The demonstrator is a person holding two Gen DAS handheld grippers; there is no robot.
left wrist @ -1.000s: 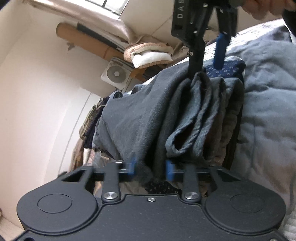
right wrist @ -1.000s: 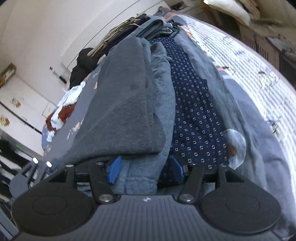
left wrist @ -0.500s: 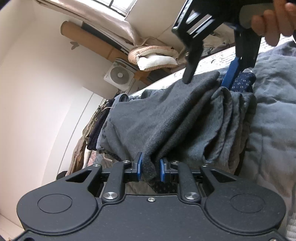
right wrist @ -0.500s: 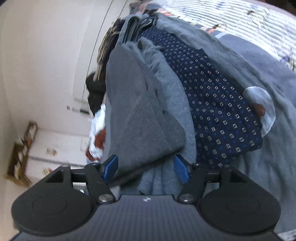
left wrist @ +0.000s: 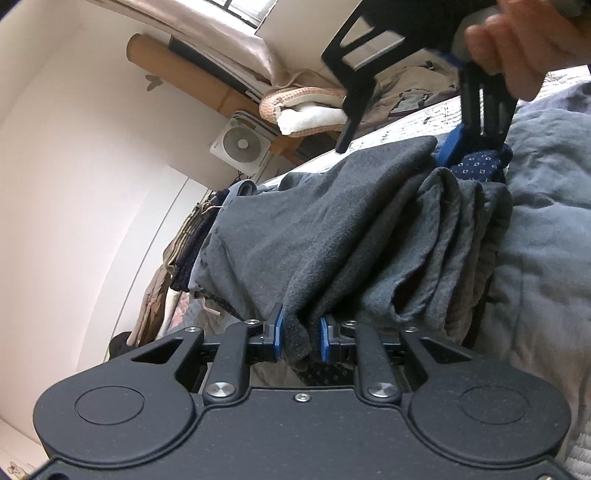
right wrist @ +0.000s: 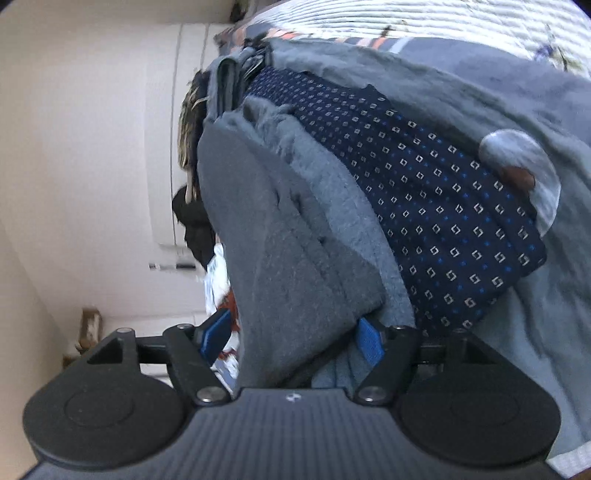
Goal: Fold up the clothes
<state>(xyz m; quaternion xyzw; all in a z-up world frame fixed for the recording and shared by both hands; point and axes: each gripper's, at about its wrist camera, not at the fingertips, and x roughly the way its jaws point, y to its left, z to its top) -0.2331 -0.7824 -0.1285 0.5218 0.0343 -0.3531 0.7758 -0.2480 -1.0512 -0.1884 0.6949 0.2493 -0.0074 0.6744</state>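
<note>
No containers in either view; all clothing lies loose on the bed w/ the white quilted cover [right wrist: 461, 22]. The folded dark grey knit garment [left wrist: 332, 229] sits atop a navy cloth w/ small square print [right wrist: 424, 192], which lies on a pale grey-blue blanket [left wrist: 546, 240].

Left gripper [left wrist: 301, 338]: fingers nearly together, pinching the near edge of the grey garment at 6 o'clock in left wrist view. Right gripper [right wrist: 291, 338]: fingers wide apart, the grey fold lying between them, blue pads [right wrist: 369, 345] not pressing it. In left view the right gripper [left wrist: 395, 147] hangs at 1 o'clock over the garment's far corner, a hand [left wrist: 524, 40] on its grip.

Vs a sec ago: right fingers have just been opening, releasing the far corner they pinched; that corner now lies flatter. The right gripper has rolled. Left grip unchanged.
</note>
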